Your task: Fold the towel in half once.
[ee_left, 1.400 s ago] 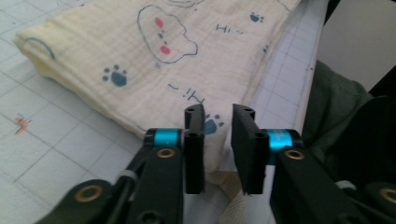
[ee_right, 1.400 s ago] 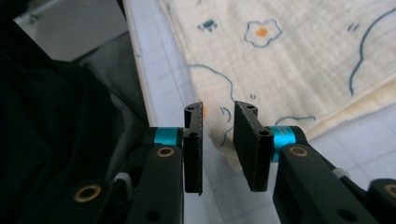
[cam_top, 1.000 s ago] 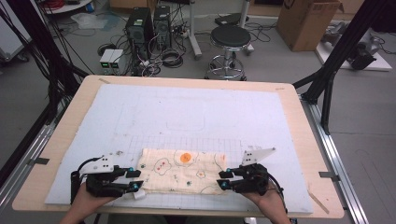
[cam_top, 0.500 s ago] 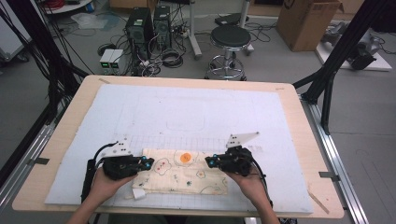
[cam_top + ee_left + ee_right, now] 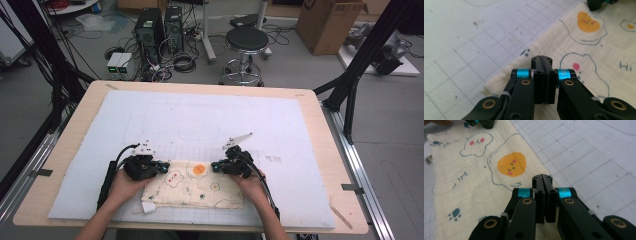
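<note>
A cream cloth (image 5: 195, 189) printed with fried eggs and small blue drawings lies flat on the white gridded mat (image 5: 200, 120), near the front edge. Its orange yolk (image 5: 199, 170) sits at the far edge. My left gripper (image 5: 162, 167) is over the cloth's far left corner, its jaws pressed together above the fabric (image 5: 599, 50) in the left gripper view (image 5: 541, 58). My right gripper (image 5: 216, 166) is at the far edge just right of the yolk (image 5: 511, 164), also shut (image 5: 542, 177). I see no cloth between either pair of jaws.
The mat covers most of a wooden table (image 5: 60, 165). A small white tag (image 5: 146, 207) sticks out at the cloth's near left corner. Beyond the table stand a black stool (image 5: 245, 42), computer cases (image 5: 160, 25) and a cardboard box (image 5: 330, 22).
Both grippers moved away from me, from the cloth's near sides up to its far edge, and came closer together. The cloth stays about where it was.
</note>
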`<action>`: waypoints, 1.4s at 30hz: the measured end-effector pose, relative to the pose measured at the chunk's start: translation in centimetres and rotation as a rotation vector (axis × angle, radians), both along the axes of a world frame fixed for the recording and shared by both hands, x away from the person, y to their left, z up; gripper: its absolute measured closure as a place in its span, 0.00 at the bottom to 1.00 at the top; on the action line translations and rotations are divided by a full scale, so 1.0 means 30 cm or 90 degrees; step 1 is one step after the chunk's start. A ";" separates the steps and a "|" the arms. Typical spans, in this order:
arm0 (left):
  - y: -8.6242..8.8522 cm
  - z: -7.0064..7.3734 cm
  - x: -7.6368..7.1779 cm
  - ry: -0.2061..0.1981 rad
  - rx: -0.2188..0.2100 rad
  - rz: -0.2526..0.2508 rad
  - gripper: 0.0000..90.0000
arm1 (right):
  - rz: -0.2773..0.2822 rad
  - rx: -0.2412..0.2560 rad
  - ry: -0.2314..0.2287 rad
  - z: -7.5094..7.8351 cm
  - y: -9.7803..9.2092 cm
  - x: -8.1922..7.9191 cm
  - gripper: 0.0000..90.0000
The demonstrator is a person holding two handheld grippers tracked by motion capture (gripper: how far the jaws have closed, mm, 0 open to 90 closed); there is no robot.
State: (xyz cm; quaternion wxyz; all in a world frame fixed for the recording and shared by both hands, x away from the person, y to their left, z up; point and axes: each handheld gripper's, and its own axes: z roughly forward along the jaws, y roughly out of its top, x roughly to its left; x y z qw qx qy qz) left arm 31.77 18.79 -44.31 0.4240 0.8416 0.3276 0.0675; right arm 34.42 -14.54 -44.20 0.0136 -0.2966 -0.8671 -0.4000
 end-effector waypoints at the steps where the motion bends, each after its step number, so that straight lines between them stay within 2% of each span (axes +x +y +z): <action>1: 0.008 0.000 -0.001 -0.003 0.002 0.001 0.98 | -0.001 -0.002 -0.004 0.001 -0.002 -0.001 0.99; 4: 0.029 -0.003 -0.004 -0.001 -0.002 0.003 0.97 | -0.005 -0.012 -0.005 0.005 -0.015 -0.006 0.99; 9: 0.060 -0.005 -0.003 0.007 -0.011 0.017 0.97 | -0.020 -0.008 -0.006 0.006 -0.069 -0.014 0.99; 18: 0.075 -0.004 -0.010 -0.001 -0.007 0.014 0.94 | -0.047 -0.004 -0.003 0.003 -0.176 -0.034 0.98; 21: 0.084 -0.007 -0.016 -0.001 -0.014 0.012 0.92 | -0.049 -0.002 -0.004 0.001 -0.199 -0.041 0.97; 24: 0.093 -0.011 -0.019 0.000 -0.024 0.016 0.92 | -0.047 -0.005 -0.011 0.004 -0.209 -0.047 0.95; 28: 0.095 -0.009 -0.022 -0.006 -0.017 0.008 0.90 | -0.047 -0.002 -0.017 0.004 -0.212 -0.057 0.91; 33: 0.096 -0.005 -0.024 -0.009 -0.028 -0.002 0.82 | -0.048 0.034 -0.032 0.016 -0.212 -0.069 0.85; 36: 0.102 0.006 -0.031 -0.015 -0.053 0.010 0.76 | -0.049 0.042 -0.044 0.029 -0.210 -0.079 0.79; 39: 0.107 0.027 -0.047 -0.023 -0.071 0.006 0.71 | -0.053 0.055 -0.047 0.036 -0.208 -0.088 0.72; 42: 0.106 0.043 -0.063 -0.036 -0.085 -0.004 0.67 | -0.059 0.056 -0.065 0.047 -0.205 -0.100 0.68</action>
